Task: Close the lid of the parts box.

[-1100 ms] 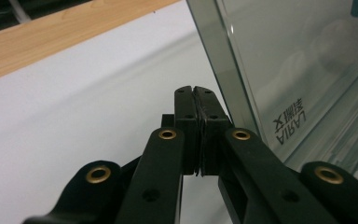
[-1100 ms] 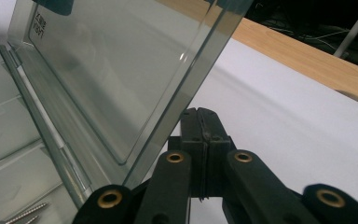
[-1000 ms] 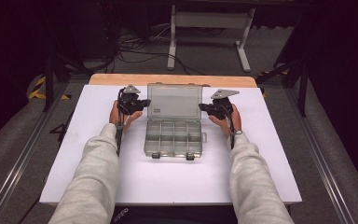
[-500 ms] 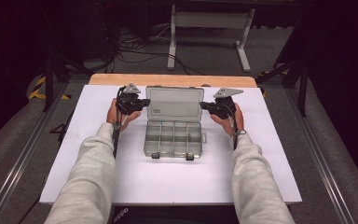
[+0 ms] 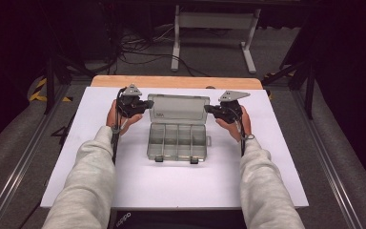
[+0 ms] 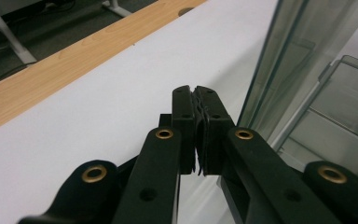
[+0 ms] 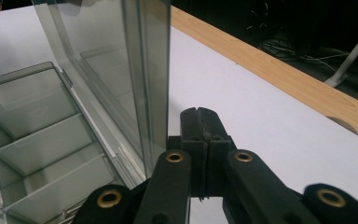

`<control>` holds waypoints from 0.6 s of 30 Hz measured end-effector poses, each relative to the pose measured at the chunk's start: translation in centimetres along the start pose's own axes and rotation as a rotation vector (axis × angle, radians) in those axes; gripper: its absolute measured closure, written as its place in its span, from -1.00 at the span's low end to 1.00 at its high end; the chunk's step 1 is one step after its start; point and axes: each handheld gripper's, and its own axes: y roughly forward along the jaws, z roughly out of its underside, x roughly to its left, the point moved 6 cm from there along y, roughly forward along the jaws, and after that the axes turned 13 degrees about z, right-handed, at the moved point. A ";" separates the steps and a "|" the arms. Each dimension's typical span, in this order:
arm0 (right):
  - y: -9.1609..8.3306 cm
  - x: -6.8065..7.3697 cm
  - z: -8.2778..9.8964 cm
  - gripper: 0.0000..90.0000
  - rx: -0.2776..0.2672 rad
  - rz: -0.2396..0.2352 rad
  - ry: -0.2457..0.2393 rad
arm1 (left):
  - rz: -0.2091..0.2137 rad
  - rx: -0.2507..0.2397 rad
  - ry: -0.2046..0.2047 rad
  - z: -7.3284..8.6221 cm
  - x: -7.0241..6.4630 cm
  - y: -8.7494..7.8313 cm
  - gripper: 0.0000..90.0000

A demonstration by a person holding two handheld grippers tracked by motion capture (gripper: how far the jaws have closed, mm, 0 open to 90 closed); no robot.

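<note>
Box [image 5: 177,139] open on desk [image 5: 95,181], lid [image 5: 177,109] up, compartments empty. Left claw [image 5: 147,103] and right claw [image 5: 208,109] closed, gripping nothing, flanking lid. Closing possibly next.

white-topped table [image 5: 124,186], wooden far edge, open clear compartment box [image 5: 177,141]

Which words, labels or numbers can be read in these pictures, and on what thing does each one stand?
Small label on the open lid of the clear plastic box: print is there, too small and blurred to read.
White print on a dark thing at the table's near edge: blurred and partly cut off, not readable.
Both gripper views: no text.
</note>
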 end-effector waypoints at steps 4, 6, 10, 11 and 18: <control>-0.4 0.5 0.0 1.00 -0.007 -0.015 -0.016 | 0.012 -0.001 0.017 0.0 -0.6 -0.4 0.90; -0.6 0.6 0.1 1.00 -0.008 -0.020 -0.020 | 0.022 0.005 0.024 0.1 -1.0 -0.5 0.88; -0.8 1.0 0.0 1.00 -0.008 -0.028 -0.025 | 0.031 -0.002 0.030 0.3 -1.7 -0.7 0.89; -0.9 1.1 0.0 1.00 -0.008 -0.027 -0.030 | 0.040 -0.006 0.026 0.4 -1.8 -0.7 0.90; -1.2 2.3 0.2 1.00 0.001 -0.057 -0.038 | 0.058 -0.005 0.055 0.8 -2.8 -1.3 0.93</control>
